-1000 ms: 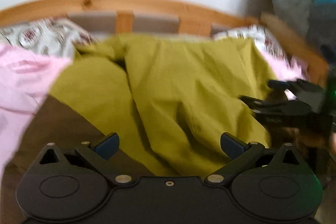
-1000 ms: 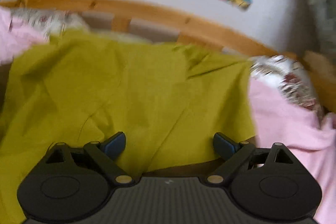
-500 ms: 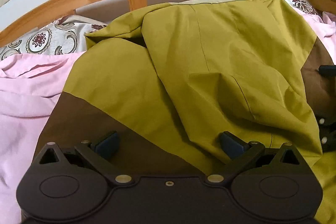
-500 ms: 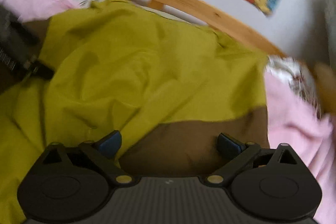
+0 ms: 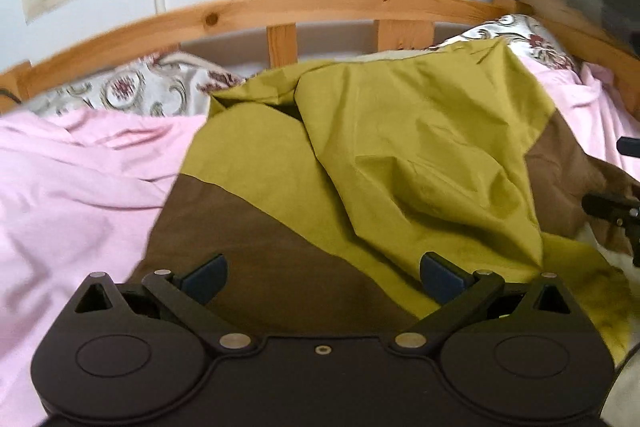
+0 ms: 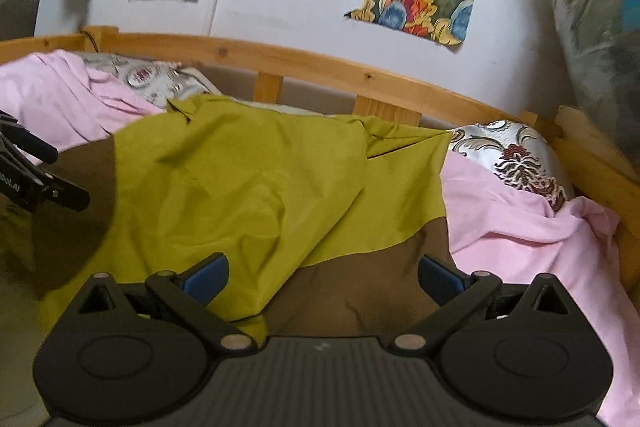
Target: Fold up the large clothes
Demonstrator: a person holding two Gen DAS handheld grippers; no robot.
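A large olive-green and brown garment (image 5: 400,155) lies crumpled on a bed over a pink sheet; it also shows in the right wrist view (image 6: 248,187). My left gripper (image 5: 323,277) is open and empty, just above the garment's brown band near its left edge. My right gripper (image 6: 323,275) is open and empty, over the brown band near the garment's right edge. The right gripper's fingers (image 5: 612,207) show at the right edge of the left wrist view. The left gripper's fingers (image 6: 36,179) show at the left edge of the right wrist view.
A pink sheet (image 5: 80,187) covers the bed on both sides of the garment (image 6: 520,227). Patterned pillows (image 5: 132,91) (image 6: 516,159) lie against a wooden headboard rail (image 5: 320,7). Posters hang on the white wall behind. A grey bundle (image 6: 596,27) sits at the right.
Both grippers have pulled back and tilted up, so more wall and headboard show. The garment lies much as half a second ago. Both grippers stay open.
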